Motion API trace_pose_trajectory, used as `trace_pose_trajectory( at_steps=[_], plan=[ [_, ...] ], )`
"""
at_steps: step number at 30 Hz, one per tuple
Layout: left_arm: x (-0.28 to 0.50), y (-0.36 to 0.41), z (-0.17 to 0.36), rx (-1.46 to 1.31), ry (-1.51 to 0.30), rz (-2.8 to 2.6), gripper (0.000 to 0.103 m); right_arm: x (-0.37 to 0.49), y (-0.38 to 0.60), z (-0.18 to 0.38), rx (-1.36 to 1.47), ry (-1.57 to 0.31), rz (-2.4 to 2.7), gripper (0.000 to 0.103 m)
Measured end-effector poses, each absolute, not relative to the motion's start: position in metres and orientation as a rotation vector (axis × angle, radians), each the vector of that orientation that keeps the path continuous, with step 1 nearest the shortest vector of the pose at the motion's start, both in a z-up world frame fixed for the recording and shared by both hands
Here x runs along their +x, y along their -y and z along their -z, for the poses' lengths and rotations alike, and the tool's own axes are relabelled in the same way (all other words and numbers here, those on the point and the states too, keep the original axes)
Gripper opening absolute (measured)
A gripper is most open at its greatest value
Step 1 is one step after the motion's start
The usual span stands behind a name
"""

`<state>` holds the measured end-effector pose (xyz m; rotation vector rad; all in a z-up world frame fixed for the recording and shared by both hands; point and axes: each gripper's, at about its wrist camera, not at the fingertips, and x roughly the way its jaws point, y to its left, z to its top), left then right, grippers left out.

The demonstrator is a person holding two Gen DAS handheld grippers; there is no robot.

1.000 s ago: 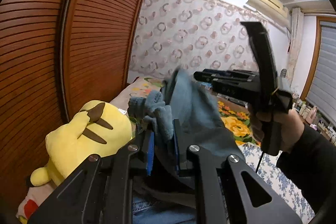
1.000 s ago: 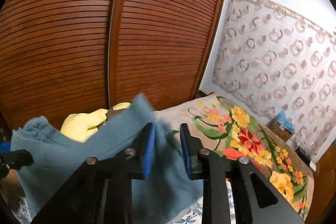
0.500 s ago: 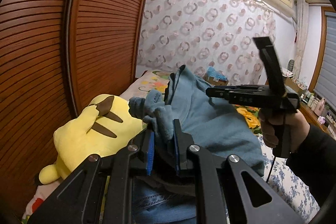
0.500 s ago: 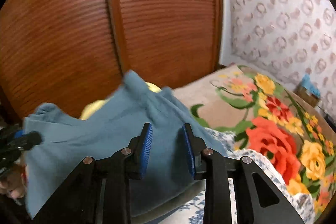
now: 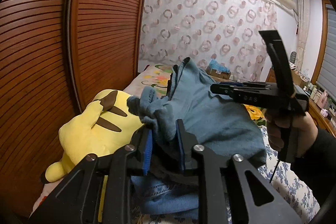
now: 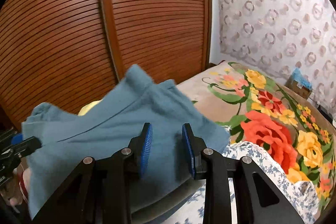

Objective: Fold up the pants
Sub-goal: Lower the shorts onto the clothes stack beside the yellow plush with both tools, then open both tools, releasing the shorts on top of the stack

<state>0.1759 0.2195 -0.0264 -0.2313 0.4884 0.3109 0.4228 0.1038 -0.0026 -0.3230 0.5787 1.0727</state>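
Observation:
The blue fleece pants (image 5: 212, 119) hang bunched above a pile of clothes on the bed. My left gripper (image 5: 164, 135) is shut on a crumpled edge of the pants. In the right wrist view the pants (image 6: 109, 129) spread wide in front of my right gripper (image 6: 167, 140), whose jaws stand apart with nothing between the pads. The right gripper also shows in the left wrist view (image 5: 216, 87), just above the pants. The left gripper (image 6: 19, 146) holds the pants' left corner in the right wrist view.
A yellow plush toy (image 5: 94, 127) lies against the slatted wooden wardrobe (image 5: 84, 35) on the left. Jeans (image 5: 163, 194) lie under the pants. A floral blanket (image 6: 268, 119) covers the bed to the right. A cardboard box (image 6: 298, 85) stands by the far wall.
The right gripper has let the pants go and drawn back a little; its jaws are wider. The cloth has dropped and spread out. The left gripper keeps its hold.

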Motion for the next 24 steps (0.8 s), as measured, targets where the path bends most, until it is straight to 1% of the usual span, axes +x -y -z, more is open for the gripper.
trace_pose_trajectory(
  at_steps=[1, 2, 3, 4, 5, 6, 8, 11, 13, 15, 17, 18, 19, 20, 22, 24],
  plan=[
    [0.174, -0.219, 0.026, -0.229, -0.487, -0.312, 0.03, 0.418, -0.1, 0.003, -0.324, -0.575, -1.073, 0.03],
    [0.172, -0.219, 0.024, -0.226, -0.486, -0.314, 0.037, 0.412, -0.096, 0.003, -0.323, -0.573, -1.072, 0.03],
    [0.17, -0.218, 0.024, -0.226, -0.485, -0.31, 0.048, 0.408, -0.091, 0.004, -0.321, -0.573, -1.075, 0.03],
    [0.169, -0.219, 0.024, -0.227, -0.484, -0.303, 0.052, 0.404, -0.088, 0.003, -0.32, -0.57, -1.079, 0.03],
    [0.166, -0.218, 0.023, -0.226, -0.484, -0.298, 0.059, 0.401, -0.082, 0.001, -0.32, -0.566, -1.078, 0.03],
    [0.165, -0.218, 0.022, -0.221, -0.484, -0.299, 0.071, 0.396, -0.079, 0.0, -0.321, -0.56, -1.076, 0.03],
    [0.16, -0.215, 0.021, -0.208, -0.482, -0.294, 0.082, 0.39, -0.071, -0.001, -0.317, -0.553, -1.075, 0.03],
    [0.156, -0.21, 0.02, -0.171, -0.503, -0.302, 0.083, 0.384, -0.061, -0.003, -0.306, -0.553, -1.073, 0.033],
    [0.154, -0.208, 0.02, -0.158, -0.511, -0.295, 0.087, 0.377, -0.055, -0.003, -0.309, -0.549, -1.065, 0.045],
    [0.15, -0.205, 0.02, -0.152, -0.51, -0.289, 0.093, 0.374, -0.05, -0.004, -0.304, -0.545, -1.048, 0.051],
    [0.146, -0.203, 0.019, -0.153, -0.502, -0.28, 0.095, 0.37, -0.043, -0.006, -0.291, -0.546, -1.032, 0.055],
    [0.144, -0.202, 0.018, -0.156, -0.501, -0.272, 0.095, 0.368, -0.041, -0.006, -0.285, -0.548, -1.026, 0.06],
    [0.143, -0.203, 0.018, -0.157, -0.502, -0.267, 0.095, 0.366, -0.038, -0.007, -0.282, -0.547, -1.023, 0.067],
    [0.142, -0.202, 0.017, -0.155, -0.505, -0.263, 0.095, 0.363, -0.035, -0.008, -0.28, -0.541, -1.013, 0.07],
    [0.14, -0.199, 0.016, -0.155, -0.508, -0.256, 0.096, 0.356, -0.029, -0.009, -0.273, -0.534, -1.002, 0.083],
    [0.139, -0.195, 0.016, -0.154, -0.519, -0.236, 0.096, 0.348, -0.023, -0.01, -0.267, -0.532, -0.994, 0.091]
  ],
)
